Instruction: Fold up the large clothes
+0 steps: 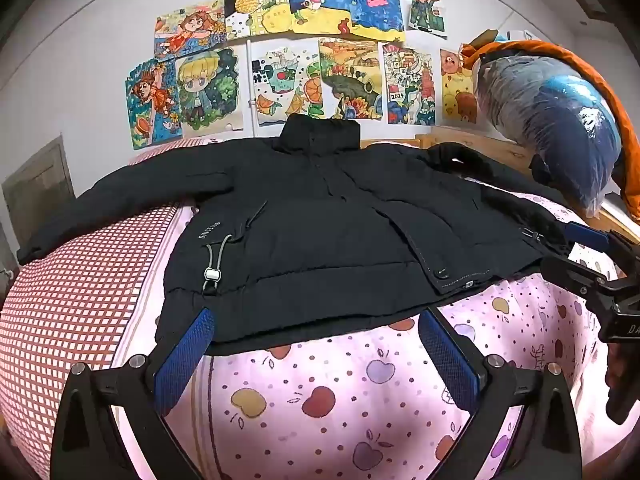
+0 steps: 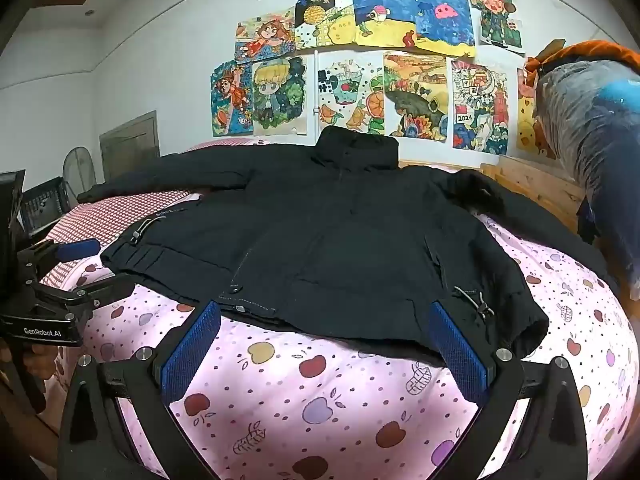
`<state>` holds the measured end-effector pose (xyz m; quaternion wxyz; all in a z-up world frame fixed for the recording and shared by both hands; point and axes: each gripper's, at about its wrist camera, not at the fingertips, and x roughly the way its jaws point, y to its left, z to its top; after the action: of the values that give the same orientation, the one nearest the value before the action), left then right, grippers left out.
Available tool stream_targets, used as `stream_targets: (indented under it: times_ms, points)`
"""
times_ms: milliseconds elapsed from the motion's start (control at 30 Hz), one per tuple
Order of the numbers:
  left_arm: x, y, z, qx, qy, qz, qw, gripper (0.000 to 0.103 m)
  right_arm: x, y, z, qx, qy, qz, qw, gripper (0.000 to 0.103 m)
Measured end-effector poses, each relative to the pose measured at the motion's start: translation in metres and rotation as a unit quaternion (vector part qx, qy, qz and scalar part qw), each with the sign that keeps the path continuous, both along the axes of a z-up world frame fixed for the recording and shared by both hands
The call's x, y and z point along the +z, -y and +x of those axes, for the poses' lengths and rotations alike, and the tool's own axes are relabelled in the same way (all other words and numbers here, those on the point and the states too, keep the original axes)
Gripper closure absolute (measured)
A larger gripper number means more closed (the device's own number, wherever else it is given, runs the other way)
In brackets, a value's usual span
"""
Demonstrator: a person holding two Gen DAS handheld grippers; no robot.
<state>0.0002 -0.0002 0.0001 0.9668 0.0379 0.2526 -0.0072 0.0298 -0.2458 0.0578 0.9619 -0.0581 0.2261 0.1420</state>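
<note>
A large black padded jacket (image 1: pixel 320 220) lies spread flat, front up, on the bed, collar toward the wall and both sleeves stretched out; it also shows in the right wrist view (image 2: pixel 340 240). My left gripper (image 1: pixel 316 332) is open, its blue pads hovering at the jacket's near hem, left part. My right gripper (image 2: pixel 324 324) is open at the hem's right part, holding nothing. Each gripper also shows in the other's view: the right one at the far right (image 1: pixel 592 256), the left one at the far left (image 2: pixel 68 268).
The bed has a pink apple-print sheet (image 1: pixel 340 400) and a red checked cover (image 1: pixel 72 300) on the left. A plastic-wrapped blue bundle (image 1: pixel 560 120) sits on a wooden headboard (image 2: pixel 532 184) at the right. Drawings cover the wall (image 1: pixel 300 60).
</note>
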Motion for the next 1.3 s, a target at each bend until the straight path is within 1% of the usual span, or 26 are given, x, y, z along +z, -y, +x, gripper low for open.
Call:
stream_targets:
  times_ms: [267, 467, 500, 1300]
  points:
    - [-0.0001, 0.0004, 0.0002, -0.001, 0.003, 0.0, 1.0, 0.0, 0.0016, -0.0029, -0.0026, 0.0, 0.0, -0.005, 1.0, 0.001]
    - [0.0026, 0.0004, -0.0005, -0.001, 0.004, 0.001, 1.0, 0.0, 0.005, 0.0035, 0.0021, 0.003, 0.001, -0.008, 1.0, 0.001]
    - [0.0028, 0.0005, -0.0003, 0.0, 0.004, 0.002, 1.0, 0.0, 0.0012, -0.0035, 0.0007, 0.001, -0.001, -0.011, 1.0, 0.001]
    - [0.003, -0.002, 0.0008, -0.001, 0.005, 0.002, 1.0, 0.0, 0.0012, -0.0038, 0.002, 0.002, -0.003, -0.011, 1.0, 0.001]
